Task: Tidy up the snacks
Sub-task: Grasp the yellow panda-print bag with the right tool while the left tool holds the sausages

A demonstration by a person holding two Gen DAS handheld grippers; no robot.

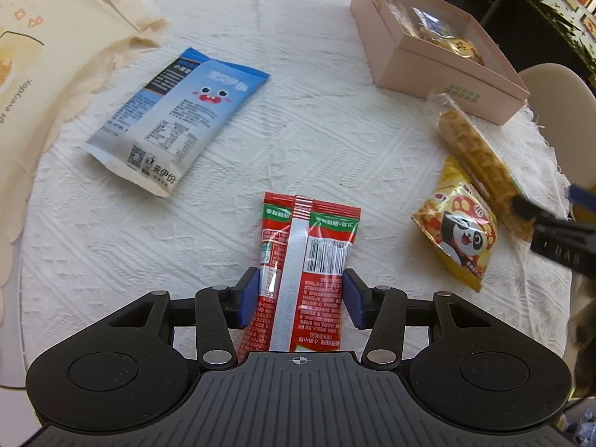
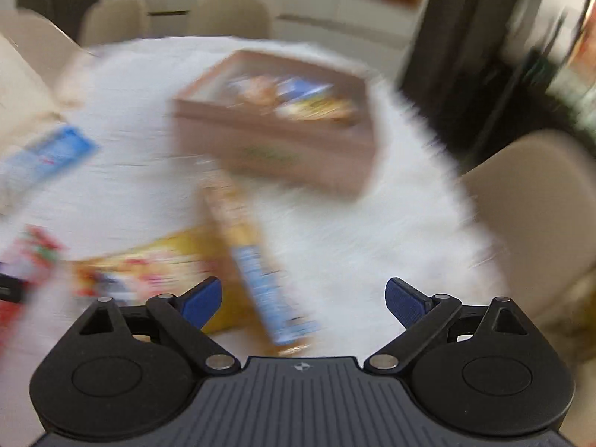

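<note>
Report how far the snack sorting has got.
Done: a few wrapped snacks already lie in the pink box. In hand: the left tongs straddle the red packet; whether the pads press it is unclear. The right tongs are open and empty. Left on the tablecloth: blue pouch, waffle stick, yellow panda bag.

Paper bag (image 1: 22,85): "everyday"; blue packet (image 1: 175,119): 来伊份.

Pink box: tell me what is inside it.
The open pink box holds several wrapped snacks: clear and blue wrappers and a yellow printed packet near the right end. Its near wall hides the lower contents, so no full count is possible.
</note>
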